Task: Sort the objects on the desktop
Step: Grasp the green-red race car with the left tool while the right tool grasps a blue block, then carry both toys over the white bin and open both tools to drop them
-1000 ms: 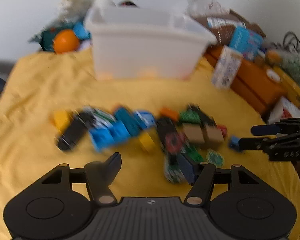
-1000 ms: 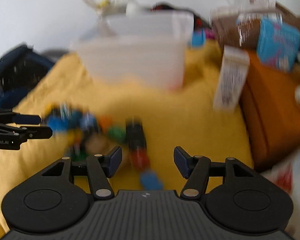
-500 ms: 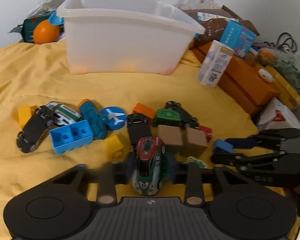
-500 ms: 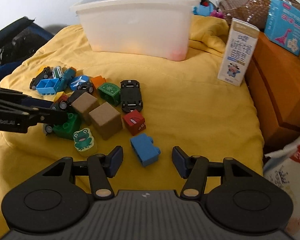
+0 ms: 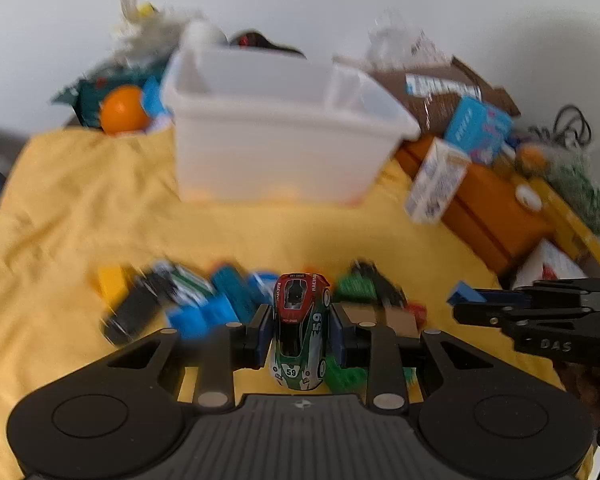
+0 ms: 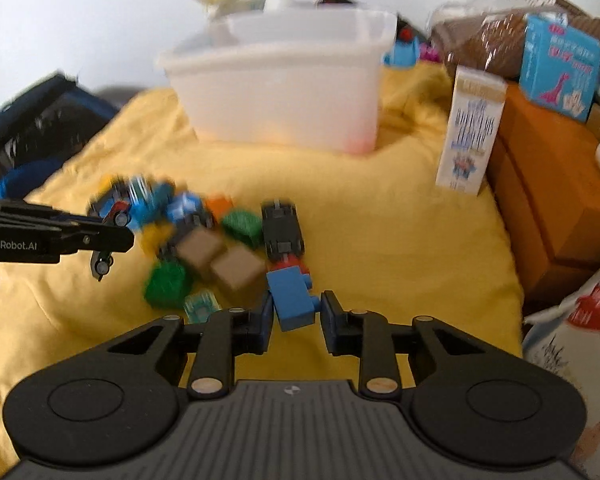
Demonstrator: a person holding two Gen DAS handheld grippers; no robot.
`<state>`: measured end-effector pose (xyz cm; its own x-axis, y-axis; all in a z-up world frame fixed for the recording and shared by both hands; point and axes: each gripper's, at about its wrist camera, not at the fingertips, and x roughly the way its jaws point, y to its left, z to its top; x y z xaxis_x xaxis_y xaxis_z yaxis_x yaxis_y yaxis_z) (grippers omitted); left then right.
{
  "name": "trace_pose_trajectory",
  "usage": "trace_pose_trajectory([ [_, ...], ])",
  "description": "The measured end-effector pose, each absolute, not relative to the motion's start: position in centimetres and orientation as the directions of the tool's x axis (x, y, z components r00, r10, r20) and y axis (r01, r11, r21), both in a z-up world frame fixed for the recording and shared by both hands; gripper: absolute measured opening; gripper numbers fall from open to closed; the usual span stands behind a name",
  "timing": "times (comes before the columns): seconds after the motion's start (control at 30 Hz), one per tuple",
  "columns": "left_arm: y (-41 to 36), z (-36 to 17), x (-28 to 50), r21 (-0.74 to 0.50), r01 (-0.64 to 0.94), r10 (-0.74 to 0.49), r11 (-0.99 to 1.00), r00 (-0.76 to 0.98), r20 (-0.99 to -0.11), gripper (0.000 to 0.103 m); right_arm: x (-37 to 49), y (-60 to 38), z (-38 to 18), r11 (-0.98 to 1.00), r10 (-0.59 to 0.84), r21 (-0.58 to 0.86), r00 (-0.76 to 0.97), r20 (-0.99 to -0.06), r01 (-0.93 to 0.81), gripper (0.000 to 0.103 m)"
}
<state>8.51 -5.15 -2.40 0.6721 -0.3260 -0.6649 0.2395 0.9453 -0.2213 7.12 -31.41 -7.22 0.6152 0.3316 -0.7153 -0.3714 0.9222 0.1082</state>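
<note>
While the rest of the toys lie heaped on the yellow cloth (image 6: 400,248), each gripper has one piece of its own. The left gripper (image 5: 298,330) has its jaws clamped on the flanks of a red, white and green racing car (image 5: 300,328), nose pointing away, lifted clear of the pile. The right gripper (image 6: 294,312) has just been closing its jaws, and they now pinch a blue building block (image 6: 292,296) at the near edge of the heap, just in front of two brown cubes (image 6: 220,258) and a black toy car (image 6: 281,230). Beyond the toys stands a white plastic bin (image 6: 284,92). An upright milk carton (image 6: 470,132) stands to its right, against an orange box (image 6: 548,184).
</note>
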Motion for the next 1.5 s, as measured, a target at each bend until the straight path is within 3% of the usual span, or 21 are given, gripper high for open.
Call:
trace_pose_trajectory([
  [0.43,-2.9,7.5,17.7,-0.147,0.232,-0.273,0.962,0.757,-0.594,0.033,14.3,-28.9,3.6,0.908,0.407,0.154,0.734,-0.544,-0.39,0.029],
  [0.73,-3.6,10.0,24.8,-0.151,0.261,-0.292,0.954,0.678,-0.675,0.033,22.3,-28.0,7.3,0.909,0.409,0.21,0.679,-0.61,-0.359,0.029],
  [0.97,-4.1,9.9,28.5,-0.184,0.243,-0.298,0.952,0.615,-0.73,0.033,26.7,-27.2,6.9,0.923,0.369,0.206,0.596,-0.713,-0.325,0.029],
  [1.2,-5.0,9.7,29.7,-0.164,0.239,-0.279,0.957,0.607,-0.744,0.034,28.5,-27.0,6.5,0.937,0.325,0.172,0.581,-0.746,-0.302,0.029],
  [1.23,-5.0,9.6,29.9,-0.164,0.228,-0.272,0.96,0.61,-0.745,0.035,28.6,-26.9,6.5,0.938,0.321,0.169,0.58,-0.748,-0.301,0.029],
  [1.3,-5.1,9.4,30.0,-0.139,0.192,-0.231,0.971,0.632,-0.739,0.068,29.0,-26.7,6.3,0.942,0.307,0.153,0.584,-0.751,-0.299,0.03],
  [1.37,-5.0,9.1,30.0,-0.102,0.169,-0.189,0.98,0.653,-0.734,0.073,29.2,-26.6,6.1,0.949,0.276,0.113,0.604,-0.748,-0.294,0.047],
  [1.4,-4.9,9.0,29.9,-0.102,0.169,-0.189,0.98,0.652,-0.734,0.073,29.3,-26.5,6.0,0.954,0.258,0.097,0.611,-0.748,-0.284,0.063],
  [1.5,-4.2,8.8,29.2,-0.116,0.166,-0.198,0.979,0.664,-0.721,0.073,29.0,-26.9,5.8,0.952,0.266,0.101,0.621,-0.737,-0.288,0.061],
])
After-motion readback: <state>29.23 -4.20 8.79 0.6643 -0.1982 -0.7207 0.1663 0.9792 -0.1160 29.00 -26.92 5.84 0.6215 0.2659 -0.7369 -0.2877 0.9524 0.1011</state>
